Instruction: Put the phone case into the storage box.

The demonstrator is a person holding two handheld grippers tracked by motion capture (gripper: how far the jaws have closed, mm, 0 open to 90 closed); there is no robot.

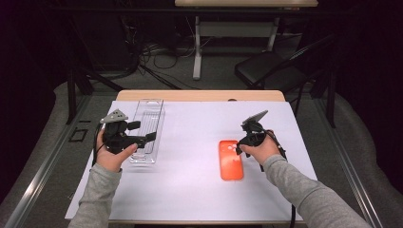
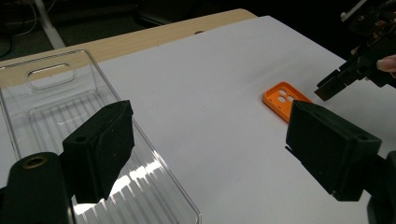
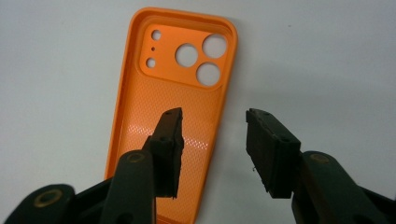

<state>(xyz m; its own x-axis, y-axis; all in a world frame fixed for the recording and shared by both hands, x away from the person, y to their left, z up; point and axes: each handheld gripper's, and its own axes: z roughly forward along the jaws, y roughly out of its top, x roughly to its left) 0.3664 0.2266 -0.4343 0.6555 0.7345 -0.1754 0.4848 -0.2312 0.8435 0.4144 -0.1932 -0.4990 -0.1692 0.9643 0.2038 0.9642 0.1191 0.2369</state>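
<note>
Right gripper [image 3: 212, 116] is hanging open astride the orange phone case [image 3: 173, 112] edge, not gripping yet. Left gripper [image 2: 205, 140] is waiting wide open by the clear tray [image 2: 60, 102], so pickup's still ahead, I'd say.

In the right gripper view, the lower end of the orange phone case [image 3: 173, 100] runs off the bottom edge, and one black jaw covers part of its inner face. In the left gripper view, a near jaw hides all but the camera-hole end of that case [image 2: 281, 99], while the clear plastic tray [image 2: 56, 93] is cut by the left and bottom edges. In the high view, the person's left hand [image 1: 112, 154] masks the tray's [image 1: 148, 121] near left corner, and both forearms leave the frame below.
</note>
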